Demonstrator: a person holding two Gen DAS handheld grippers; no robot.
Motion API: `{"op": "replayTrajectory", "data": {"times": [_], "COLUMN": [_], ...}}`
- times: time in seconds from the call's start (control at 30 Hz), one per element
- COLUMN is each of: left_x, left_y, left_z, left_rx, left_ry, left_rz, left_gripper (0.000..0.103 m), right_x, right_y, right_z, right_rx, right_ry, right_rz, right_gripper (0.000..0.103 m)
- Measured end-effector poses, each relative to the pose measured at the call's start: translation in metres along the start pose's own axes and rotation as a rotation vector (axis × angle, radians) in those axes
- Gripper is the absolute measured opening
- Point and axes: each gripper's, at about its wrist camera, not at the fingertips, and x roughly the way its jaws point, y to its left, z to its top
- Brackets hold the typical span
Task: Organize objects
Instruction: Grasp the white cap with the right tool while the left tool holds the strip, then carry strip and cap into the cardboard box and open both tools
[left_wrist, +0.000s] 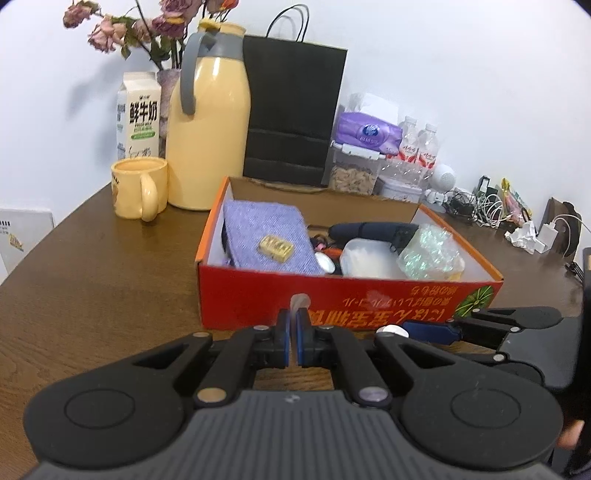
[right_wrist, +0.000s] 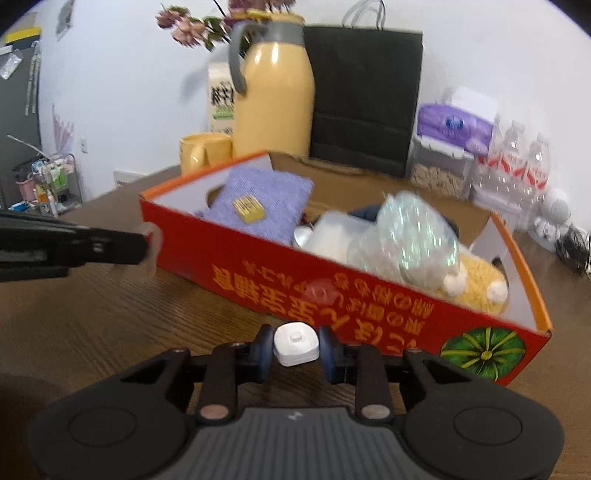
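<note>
A red and orange cardboard box (left_wrist: 369, 306) (right_wrist: 258, 266) sits on the brown table. It holds a purple cloth (left_wrist: 266, 232) (right_wrist: 258, 199) with a small yellow block (left_wrist: 277, 248) (right_wrist: 248, 209) on it, a white container (left_wrist: 369, 258), a shiny plastic bag (left_wrist: 428, 251) (right_wrist: 410, 236) and a yellow plush toy (right_wrist: 476, 284). My left gripper (left_wrist: 294, 332) is shut on a small translucent ring (left_wrist: 298, 301) (right_wrist: 153, 240) just in front of the box. My right gripper (right_wrist: 295, 347) is shut on a small white square object (right_wrist: 296, 343) (left_wrist: 395, 329), near the box's front wall.
Behind the box stand a yellow mug (left_wrist: 138, 186), a yellow thermos jug (left_wrist: 207, 129), a milk carton (left_wrist: 138, 114), a black paper bag (left_wrist: 291, 110), purple tissues (left_wrist: 365, 133) and water bottles (left_wrist: 421, 144). Cables and chargers (left_wrist: 480, 206) lie at the right.
</note>
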Motion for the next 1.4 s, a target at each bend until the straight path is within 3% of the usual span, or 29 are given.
{"op": "replayTrajectory", "data": {"times": [0.23,0.43,0.77,1.07,1.1,1.13,1.17,1.2,1.23,1.27,1.33,1.4], "left_x": [-0.005,0.001,0.048,0.083,0.085,0.087,0.087,0.087,0.086,0.083,0.078,0.070], "left_y": [-0.016,-0.026,-0.026,-0.015,-0.014,-0.012,-0.010,-0.009,-0.009,-0.009,-0.008,-0.008], "left_z": [0.029,0.064,0.084,0.089,0.088,0.087,0.087,0.087,0.087,0.087,0.088,0.088], "left_rx": [0.036,0.040,0.019,0.032,0.032,0.031,0.028,0.026,0.027,0.028,0.026,0.014], "left_ry": [-0.074,-0.142,-0.114,-0.078,-0.075,-0.073,-0.076,-0.087,-0.100,-0.115,-0.137,-0.176], "left_rz": [-0.011,-0.009,0.016,0.063,0.072,0.079,0.087,0.101,0.117,0.129,0.141,0.159], "left_gripper": [0.004,0.004,0.005,0.007,0.013,0.028,0.039,0.057,0.070,0.076,0.102,0.103], "right_x": [-0.038,-0.044,-0.007,0.026,0.027,0.028,0.029,0.029,0.028,0.027,0.026,0.022], "right_y": [0.006,-0.007,-0.030,-0.047,-0.048,-0.050,-0.051,-0.052,-0.053,-0.054,-0.056,-0.058], "right_z": [0.030,0.061,0.086,0.087,0.086,0.085,0.084,0.084,0.083,0.082,0.082,0.081], "right_rx": [-0.044,-0.046,-0.008,0.023,0.027,0.035,0.042,0.043,0.043,0.044,0.049,0.060], "right_ry": [-0.144,-0.217,-0.222,-0.174,-0.173,-0.171,-0.170,-0.170,-0.173,-0.178,-0.182,-0.188], "right_rz": [-0.008,-0.047,-0.071,-0.089,-0.093,-0.094,-0.096,-0.101,-0.107,-0.112,-0.123,-0.133], "right_gripper": [0.026,0.026,0.026,0.026,0.027,0.032,0.042,0.048,0.061,0.071,0.083,0.094]}}
